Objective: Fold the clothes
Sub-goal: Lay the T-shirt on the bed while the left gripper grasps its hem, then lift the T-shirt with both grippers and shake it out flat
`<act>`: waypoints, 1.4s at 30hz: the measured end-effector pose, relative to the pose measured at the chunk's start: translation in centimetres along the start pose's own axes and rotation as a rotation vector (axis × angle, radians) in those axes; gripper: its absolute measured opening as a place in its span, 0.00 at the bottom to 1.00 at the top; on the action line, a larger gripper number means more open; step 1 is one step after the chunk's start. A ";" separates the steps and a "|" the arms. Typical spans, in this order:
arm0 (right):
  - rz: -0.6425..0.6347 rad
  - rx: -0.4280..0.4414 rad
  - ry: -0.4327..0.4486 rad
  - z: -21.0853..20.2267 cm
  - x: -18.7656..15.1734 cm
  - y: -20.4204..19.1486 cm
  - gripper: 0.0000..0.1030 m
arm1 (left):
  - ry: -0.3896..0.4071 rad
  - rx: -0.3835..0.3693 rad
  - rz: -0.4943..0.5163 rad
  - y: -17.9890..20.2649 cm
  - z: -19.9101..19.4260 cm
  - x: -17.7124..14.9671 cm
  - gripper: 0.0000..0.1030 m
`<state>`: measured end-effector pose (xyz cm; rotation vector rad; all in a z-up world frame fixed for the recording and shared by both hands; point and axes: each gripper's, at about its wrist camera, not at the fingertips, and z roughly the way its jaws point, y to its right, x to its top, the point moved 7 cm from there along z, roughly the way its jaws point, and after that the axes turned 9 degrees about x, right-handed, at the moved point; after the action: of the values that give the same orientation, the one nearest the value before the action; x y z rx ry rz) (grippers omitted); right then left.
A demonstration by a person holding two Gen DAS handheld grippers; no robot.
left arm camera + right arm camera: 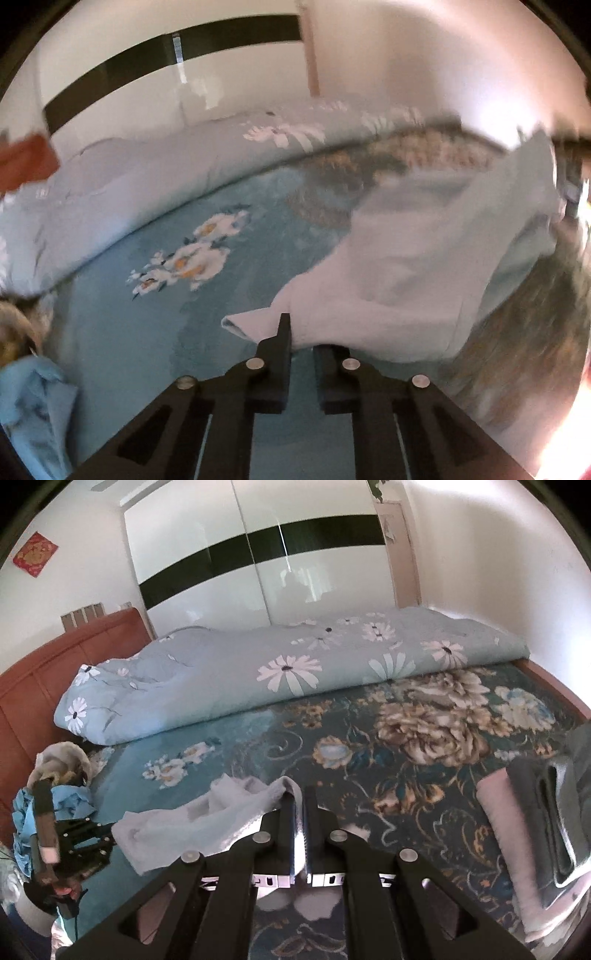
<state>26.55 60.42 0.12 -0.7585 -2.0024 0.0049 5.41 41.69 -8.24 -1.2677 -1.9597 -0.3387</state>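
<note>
Garment, pale and white, is pinched at one edge by the right claw, whose fingers are nearly together on the cloth. The left claw grips its other edge, so the cloth hangs between them over the floral bed. A daisy-print duvet lies behind; folded clothes sit at right.

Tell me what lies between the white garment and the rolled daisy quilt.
In the right wrist view, only bare floral bedsheet separates the white garment, pinched in the right tongs, from the daisy quilt; nothing else rests on that stretch.
</note>
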 end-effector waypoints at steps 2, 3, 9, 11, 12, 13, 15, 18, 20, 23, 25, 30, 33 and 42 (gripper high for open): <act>-0.009 0.021 0.023 -0.4 1.4 -0.7 0.04 | 0.027 0.019 -0.048 -1.2 -1.1 1.5 0.09; -0.016 0.031 0.039 -0.8 2.3 -1.3 0.04 | 0.039 0.015 -0.079 -1.7 -1.8 2.4 0.08; -0.139 0.062 0.178 -4.7 9.5 -6.1 0.04 | 0.170 0.107 -0.199 -6.2 -8.1 8.7 0.08; -0.153 0.057 0.218 -6.4 11.5 -7.3 0.04 | 0.223 0.157 -0.208 -7.7 -11.3 10.8 0.08; -0.161 0.057 0.236 -7.2 12.2 -7.8 0.04 | 0.245 0.178 -0.211 -8.3 -12.8 11.5 0.08; -0.170 0.057 0.253 -8.1 12.9 -8.2 0.04 | 0.269 0.198 -0.213 -8.8 -14.4 12.2 0.08; -0.190 0.055 0.288 -10.0 14.1 -9.2 0.04 | 0.320 0.238 -0.211 -9.7 -18.0 13.2 0.08; -0.223 0.064 0.341 -13.3 15.1 -11.0 0.04 | 0.400 0.289 -0.187 -10.5 -23.9 14.2 0.08; -0.273 0.064 0.389 -16.2 15.0 -12.7 0.04 | 0.447 0.319 -0.173 -10.6 -27.6 14.0 0.08; -0.334 0.075 0.443 -19.8 14.3 -14.7 0.04 | 0.508 0.353 -0.159 -10.5 -32.6 13.0 0.08; -0.375 0.089 0.477 -22.3 13.7 -16.0 0.04 | 0.540 0.370 -0.149 -10.2 -35.7 12.1 0.08; -0.471 0.109 0.548 -27.4 12.9 -18.5 0.04 | 0.594 0.409 -0.102 -9.9 -41.9 10.2 0.08; -0.500 0.096 0.563 -28.1 13.4 -19.0 0.04 | 0.575 0.409 -0.086 -10.4 -43.0 10.2 0.09; -0.414 0.079 0.333 -15.4 15.0 -15.5 0.04 | 0.294 0.367 -0.066 -13.3 -28.6 11.7 0.11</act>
<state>25.60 51.09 24.93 -0.2618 -1.7916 -0.2667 4.40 26.47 21.78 -0.8668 -1.7179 -0.1747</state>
